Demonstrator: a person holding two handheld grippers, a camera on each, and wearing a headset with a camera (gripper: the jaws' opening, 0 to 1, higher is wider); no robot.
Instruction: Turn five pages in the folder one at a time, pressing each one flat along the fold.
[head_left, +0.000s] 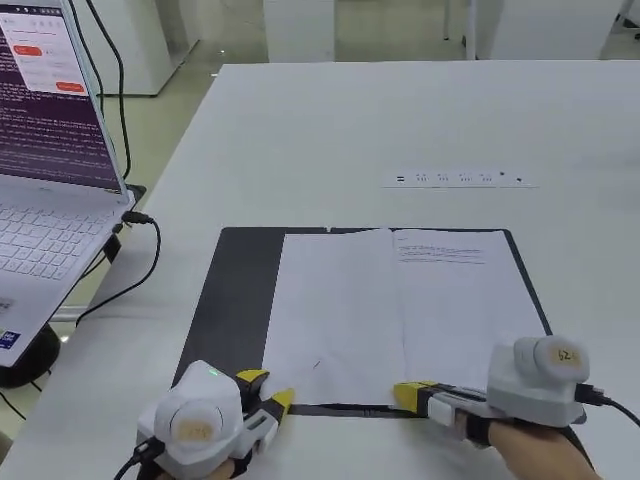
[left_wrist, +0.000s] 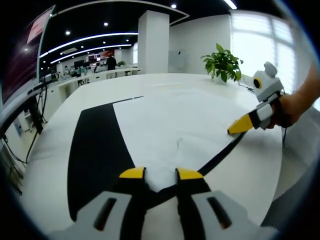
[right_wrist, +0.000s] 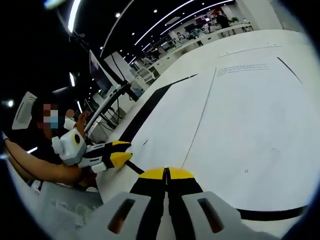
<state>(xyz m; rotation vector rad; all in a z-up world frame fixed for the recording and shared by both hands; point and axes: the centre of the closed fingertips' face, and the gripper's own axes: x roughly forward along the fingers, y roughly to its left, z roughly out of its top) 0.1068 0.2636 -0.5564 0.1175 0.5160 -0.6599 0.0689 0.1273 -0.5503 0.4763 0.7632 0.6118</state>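
The folder (head_left: 235, 300) lies open on the white worktop (head_left: 400, 120). Its black cover shows at the left, and white pages (head_left: 340, 310) spread across the middle and right. The right-hand page carries a few lines of print at its top. The left claw (head_left: 268, 389) sits at the folder's near edge by the bottom left corner of the pages. It is released, its yellow tips apart with the black edge running between them. The right claw (head_left: 408, 395) is clenched, tips together with nothing between them, low at the near edge just by the foot of the fold. Whether it touches the paper is hard to tell. A laptop (head_left: 40, 200) stands open at the left, and a power strip (head_left: 460, 179) lies beyond the folder.
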